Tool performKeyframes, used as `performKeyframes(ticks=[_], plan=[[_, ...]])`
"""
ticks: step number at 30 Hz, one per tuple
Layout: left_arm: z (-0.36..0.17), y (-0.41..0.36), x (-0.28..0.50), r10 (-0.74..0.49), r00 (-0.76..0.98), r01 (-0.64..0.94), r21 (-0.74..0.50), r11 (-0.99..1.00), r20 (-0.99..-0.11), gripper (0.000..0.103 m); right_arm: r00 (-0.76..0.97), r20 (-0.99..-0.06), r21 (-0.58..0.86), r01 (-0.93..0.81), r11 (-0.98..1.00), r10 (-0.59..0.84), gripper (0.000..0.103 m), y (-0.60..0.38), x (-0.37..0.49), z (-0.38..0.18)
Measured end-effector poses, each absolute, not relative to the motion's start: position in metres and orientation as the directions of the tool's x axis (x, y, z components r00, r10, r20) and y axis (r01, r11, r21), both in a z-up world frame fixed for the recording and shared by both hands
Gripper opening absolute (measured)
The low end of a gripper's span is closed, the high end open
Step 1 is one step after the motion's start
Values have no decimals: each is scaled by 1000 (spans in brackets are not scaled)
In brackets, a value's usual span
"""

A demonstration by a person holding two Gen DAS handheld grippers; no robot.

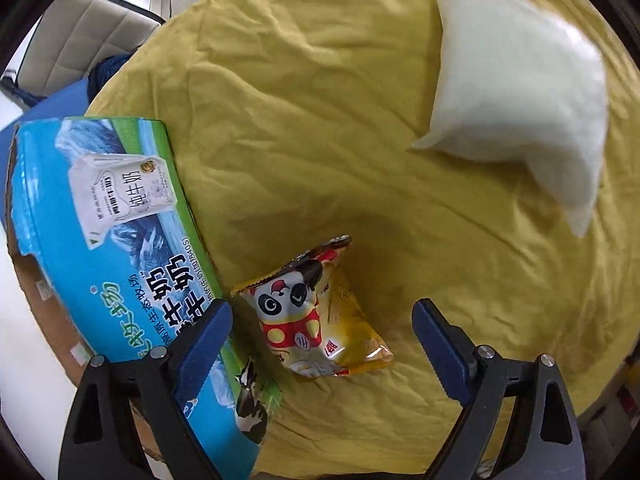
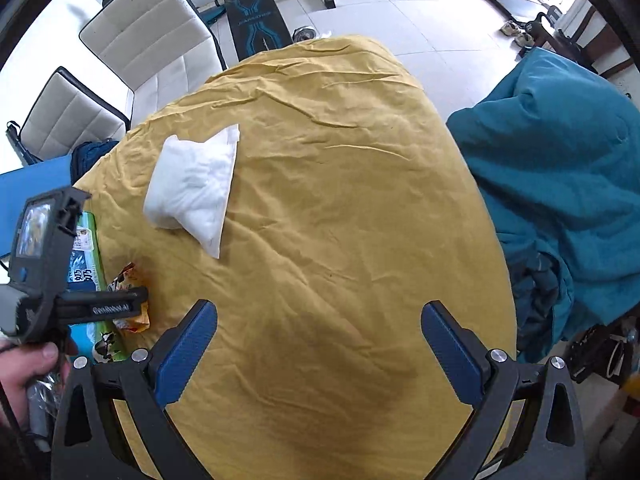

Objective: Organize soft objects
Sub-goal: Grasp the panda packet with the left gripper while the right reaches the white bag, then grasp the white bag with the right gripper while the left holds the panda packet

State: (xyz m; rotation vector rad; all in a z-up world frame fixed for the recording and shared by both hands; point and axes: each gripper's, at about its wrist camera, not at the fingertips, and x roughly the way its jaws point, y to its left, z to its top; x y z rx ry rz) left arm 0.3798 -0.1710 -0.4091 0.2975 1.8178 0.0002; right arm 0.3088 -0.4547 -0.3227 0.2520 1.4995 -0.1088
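Low in the left wrist frame, the left hand-held gripper (image 1: 322,336) stands apart around the snack packet (image 1: 316,312); the white pillow (image 1: 516,92) lies upper right. The right hand-held gripper (image 2: 320,336) gapes over bare yellow cloth (image 2: 340,208).

We see open yellow cloth (image 2: 340,208) across the centre and right of the right wrist frame. In the left wrist frame, the milk carton box (image 1: 120,248) walls off the lower left, the panda snack packet (image 1: 316,312) lies just beside it, and the white pillow (image 1: 516,92) fills the upper right.
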Motion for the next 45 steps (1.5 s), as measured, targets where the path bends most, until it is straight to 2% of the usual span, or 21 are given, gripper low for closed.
performKeyframes(ticks=[2, 4, 6, 7, 10, 15, 18, 23, 25, 27, 30, 32, 39, 45], plan=[[-422, -178, 375, 259, -246, 247, 198, 949, -934, 79, 62, -993, 112, 211, 971, 101, 103, -452, 317, -329], [-431, -181, 372, 258, -265, 256, 190, 948, -929, 62, 60, -990, 139, 172, 975, 131, 103, -446, 326, -332], [-434, -181, 370, 267, -268, 242, 204, 949, -926, 47, 60, -987, 155, 78, 985, 151, 103, -434, 341, -334], [-433, -180, 370, 255, -260, 223, 199, 954, -931, 43, 62, -986, 158, 24, 987, 156, 103, -427, 347, -334], [-425, -173, 370, 187, -239, 143, 156, 977, -953, 41, 36, -991, 116, -213, 970, 127, 103, -395, 378, -342], [-414, -152, 360, 36, -221, -53, 49, 997, -975, 41, 26, -998, 29, -504, 863, 49, 103, -348, 424, -364], [-414, -139, 348, -7, -206, -129, 20, 991, -979, 41, -33, -999, 36, -620, 784, 21, 103, -320, 442, -384], [-426, -122, 324, -42, -213, -186, -1, 983, -976, 42, -131, -988, 33, -696, 718, -81, 103, -284, 457, -430], [-430, -114, 319, -58, -211, -206, -13, 978, -976, 42, -130, -984, -1, -681, 733, -121, 101, -281, 463, -440], [-433, -115, 318, -63, -211, -207, -18, 978, -976, 42, -133, -986, 4, -620, 784, -100, 94, -285, 467, -440], [-435, -116, 326, -78, -217, -215, -30, 976, -973, 42, -193, -979, 27, -421, 906, -61, 82, -309, 468, -432], [-435, -110, 329, -90, -221, -222, -40, 974, -971, 42, -189, -981, 25, -381, 924, -51, 72, -318, 460, -426], [-430, -117, 340, -95, -181, -153, -68, 986, -979, 31, -212, -975, 93, -122, 988, 65, 64, -381, 414, -413], [-417, -138, 324, -78, -128, -53, -72, 996, -989, 26, -224, -966, 141, -31, 990, 130, 59, -413, 376, -397]])
